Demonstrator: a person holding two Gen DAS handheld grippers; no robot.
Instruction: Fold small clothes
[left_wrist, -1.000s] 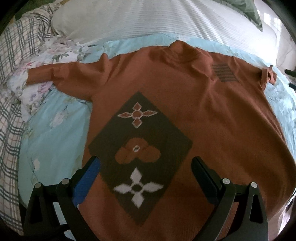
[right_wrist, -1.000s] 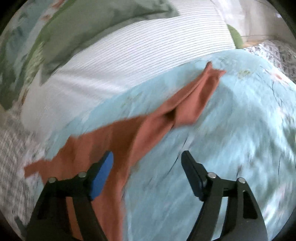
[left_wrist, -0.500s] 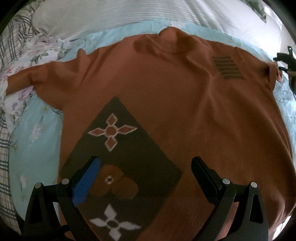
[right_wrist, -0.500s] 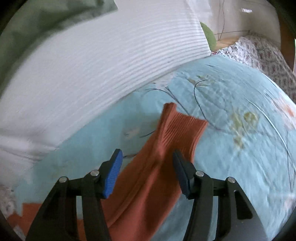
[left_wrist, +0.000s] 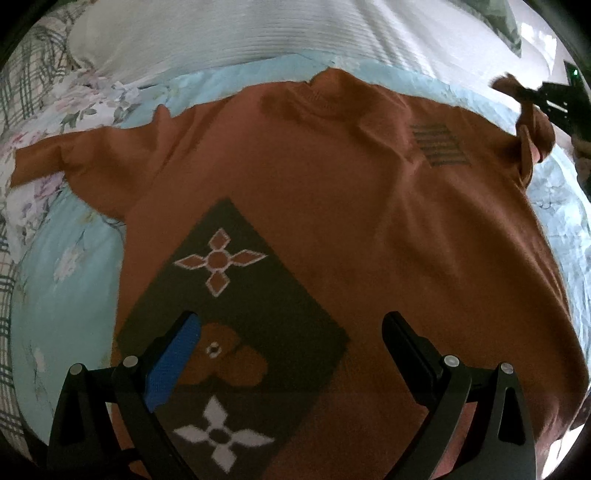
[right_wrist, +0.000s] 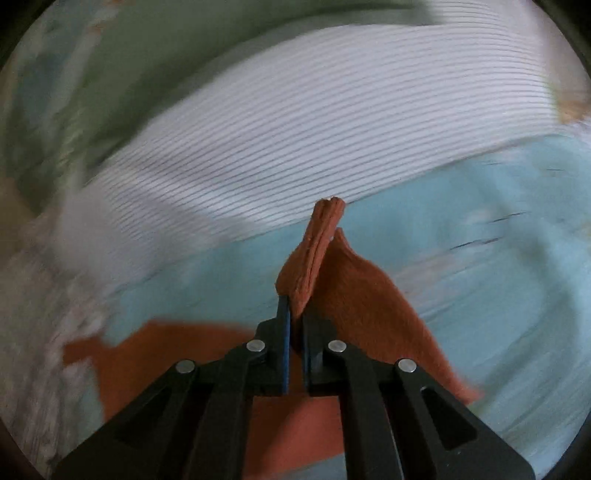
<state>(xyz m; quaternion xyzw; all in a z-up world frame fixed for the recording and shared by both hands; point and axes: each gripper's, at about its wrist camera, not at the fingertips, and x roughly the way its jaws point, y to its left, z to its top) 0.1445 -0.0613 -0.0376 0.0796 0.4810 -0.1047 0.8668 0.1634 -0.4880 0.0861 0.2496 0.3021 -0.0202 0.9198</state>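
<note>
A bed (left_wrist: 66, 280) in pale blue bedding, striped pillow (left_wrist: 258, 33) beyond; the rust sweater (left_wrist: 332, 206) lies flat, collar toward it, left tool (left_wrist: 291, 347) open above, right tool (right_wrist: 294, 325) pinching its cuff (right_wrist: 317, 243)

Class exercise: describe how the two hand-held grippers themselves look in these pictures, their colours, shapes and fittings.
Both the left gripper and the right gripper are matte black two-finger tools. Each has angular linkage arms with triangular cut-outs, joined by round silver pins. One finger carries a bright blue pad, the other a black one. No cables or sleeves show.

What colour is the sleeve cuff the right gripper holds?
Rust orange, ribbed; the sleeve cuff shows best in the right wrist view.
</note>
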